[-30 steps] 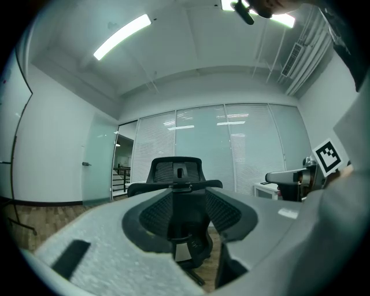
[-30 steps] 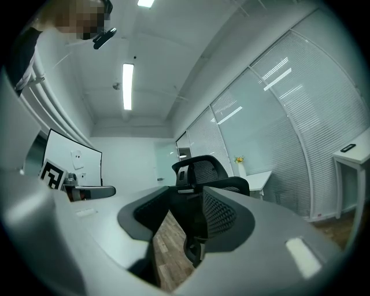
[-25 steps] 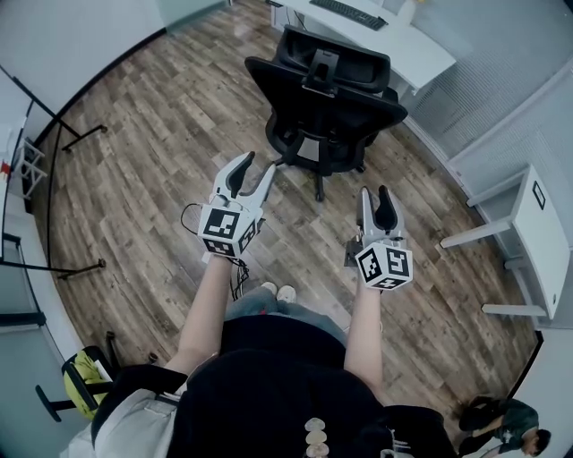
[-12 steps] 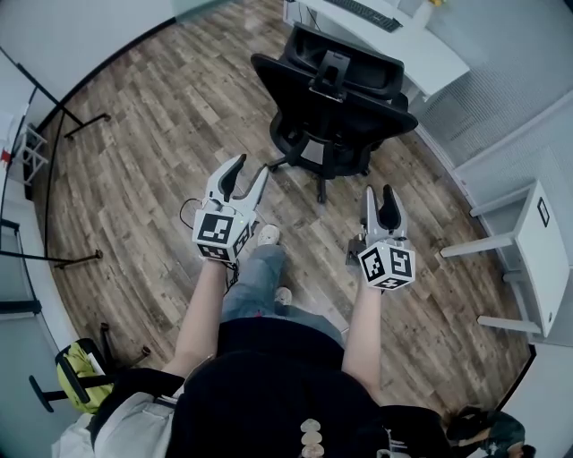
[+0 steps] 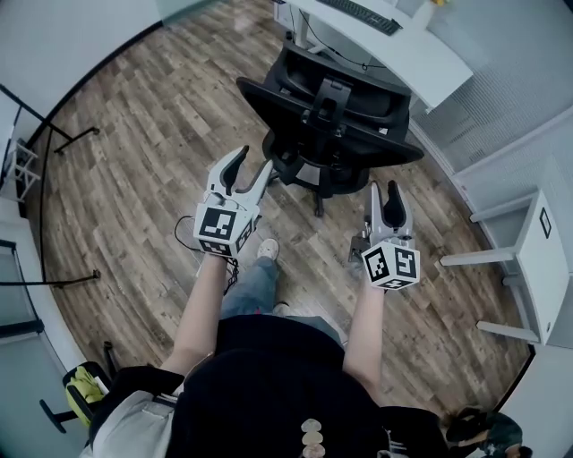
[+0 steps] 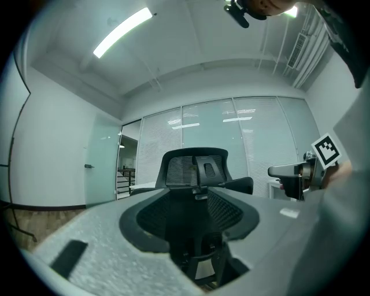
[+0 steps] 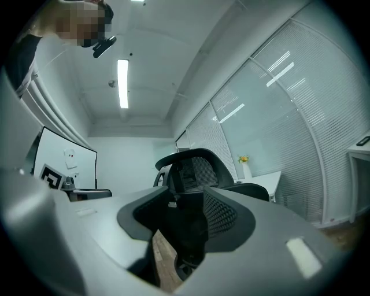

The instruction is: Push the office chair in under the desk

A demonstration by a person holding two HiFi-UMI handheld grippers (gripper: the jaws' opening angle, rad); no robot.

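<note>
A black mesh office chair stands on the wood floor, its back turned towards me, just in front of the white desk. My left gripper is open and empty, close to the left edge of the chair back without touching it. Also open and empty, my right gripper sits a little short of the chair's right edge. In the left gripper view the chair's headrest shows between the spread jaws. The right gripper view frames the chair the same way, with the desk behind it.
A keyboard lies on the desk. A small white side table stands at the right. Black stand legs reach across the floor at the left. Glass walls with blinds lie beyond the chair. My shoe is stepped forward.
I have stepped forward. Both grippers have moved closer to the chair back, which now looks larger in both gripper views. Both stay open.
</note>
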